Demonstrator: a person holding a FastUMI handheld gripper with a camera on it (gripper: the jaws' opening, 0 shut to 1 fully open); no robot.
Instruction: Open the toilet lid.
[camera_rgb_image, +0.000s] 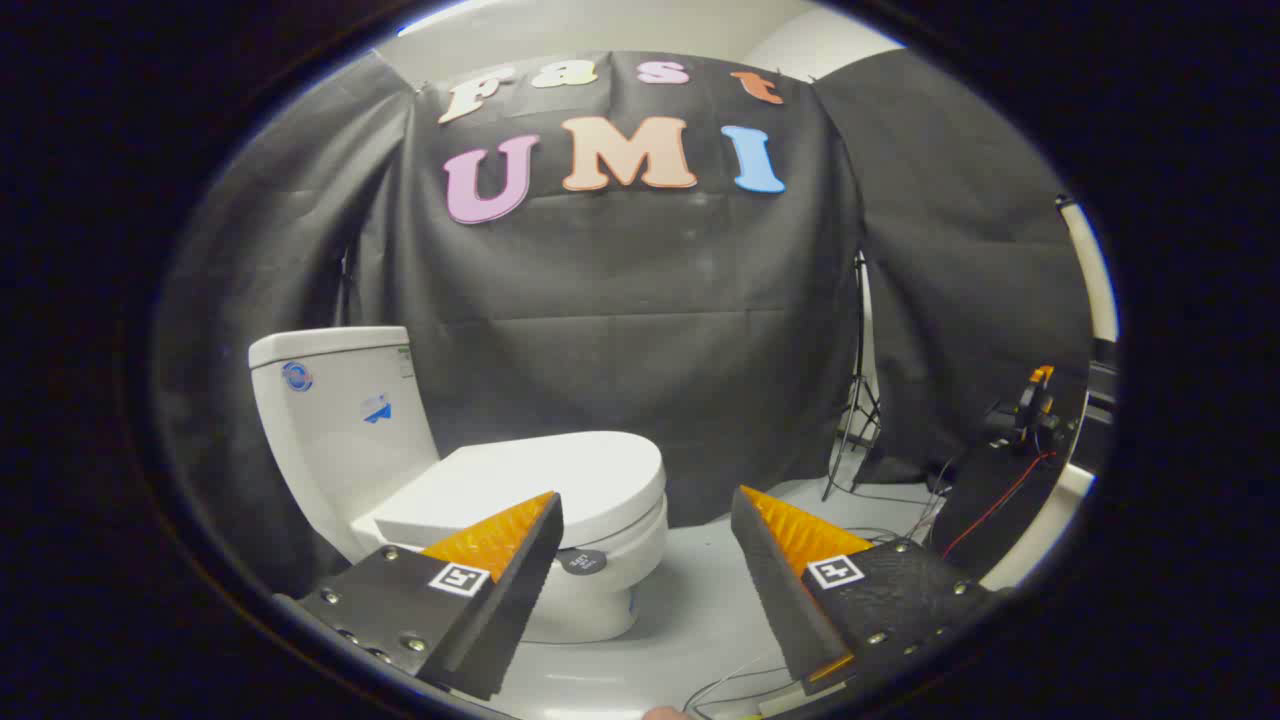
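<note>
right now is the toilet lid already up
No, the toilet lid lies flat and closed on the bowl, beyond the fingers of the open gripper, which touch nothing.

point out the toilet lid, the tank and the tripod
lid (540, 470), gripper view, middle of its closed top
tank (340, 420), gripper view, front wall
tripod (858, 400), gripper view, its pole beyond the open jaws
</note>
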